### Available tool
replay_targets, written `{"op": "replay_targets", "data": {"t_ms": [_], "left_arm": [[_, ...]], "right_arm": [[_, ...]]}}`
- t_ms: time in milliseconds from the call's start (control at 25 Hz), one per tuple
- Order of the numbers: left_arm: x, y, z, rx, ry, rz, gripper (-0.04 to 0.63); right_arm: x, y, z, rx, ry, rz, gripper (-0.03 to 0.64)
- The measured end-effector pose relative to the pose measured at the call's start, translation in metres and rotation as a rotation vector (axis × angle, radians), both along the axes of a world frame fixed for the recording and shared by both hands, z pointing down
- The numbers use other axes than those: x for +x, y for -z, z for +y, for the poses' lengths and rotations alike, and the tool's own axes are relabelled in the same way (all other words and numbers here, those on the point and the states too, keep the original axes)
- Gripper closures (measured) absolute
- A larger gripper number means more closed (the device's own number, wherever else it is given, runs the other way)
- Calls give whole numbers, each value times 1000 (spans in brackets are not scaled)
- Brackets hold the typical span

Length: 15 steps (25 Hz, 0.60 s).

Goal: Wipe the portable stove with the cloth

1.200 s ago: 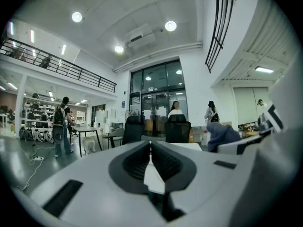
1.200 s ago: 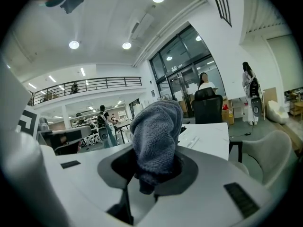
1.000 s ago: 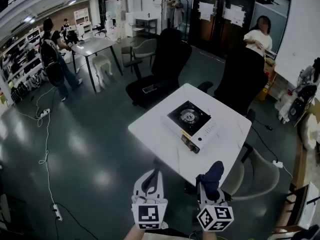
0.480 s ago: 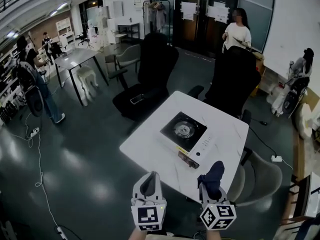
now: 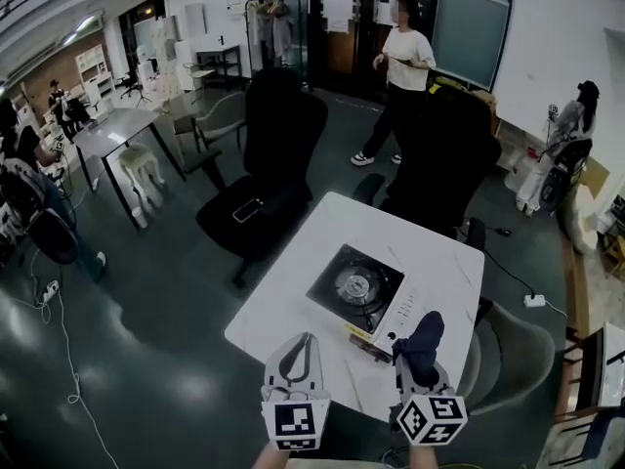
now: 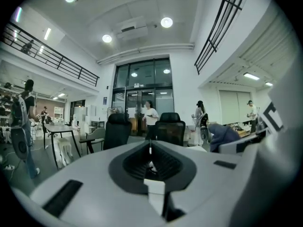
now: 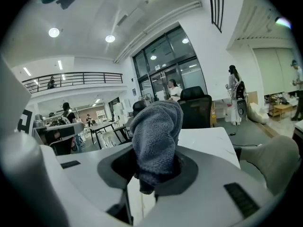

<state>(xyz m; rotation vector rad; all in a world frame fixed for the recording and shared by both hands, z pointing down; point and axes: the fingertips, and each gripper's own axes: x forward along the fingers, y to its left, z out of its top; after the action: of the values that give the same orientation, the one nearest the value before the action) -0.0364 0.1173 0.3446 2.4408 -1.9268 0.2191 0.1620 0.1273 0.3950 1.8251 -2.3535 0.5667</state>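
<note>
1 stove (image 5: pixel 357 289), 1 cloth (image 5: pixel 425 328), 1 white table (image 5: pixel 283 311), 2 blk chairs (image 5: pixel 278 135) (image 5: pixel 449 154) by it, 2 tongs: L tongs (image 5: pixel 303 340), R tongs (image 5: pixel 420 360).

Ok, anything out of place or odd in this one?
Nothing stands out. The stove sits flat on the table, with no spill showing. The right gripper holds the cloth bunched up; the left gripper is shut and empty.

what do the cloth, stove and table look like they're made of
Cloth: soft dark grey-blue fabric, knitted or terry by its looped, nubby texture. Stove: likely painted metal, with a white body, black top and shiny burner ring. Table: smooth white top with faint veins, marble or a look-alike.
</note>
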Motion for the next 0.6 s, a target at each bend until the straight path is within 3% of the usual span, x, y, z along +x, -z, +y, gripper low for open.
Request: {"op": "replay_targets", "data": {"t_ms": [280,600], "left_arm": [[-15,-22,-56,-61,-70,-12,574],[-4,-42,-100,-106,-156,-7,574]], "right_arm": [[-5,-22,-50,-63,-68,19,511],[7,-38,-83,-120,-122,49,511]]}}
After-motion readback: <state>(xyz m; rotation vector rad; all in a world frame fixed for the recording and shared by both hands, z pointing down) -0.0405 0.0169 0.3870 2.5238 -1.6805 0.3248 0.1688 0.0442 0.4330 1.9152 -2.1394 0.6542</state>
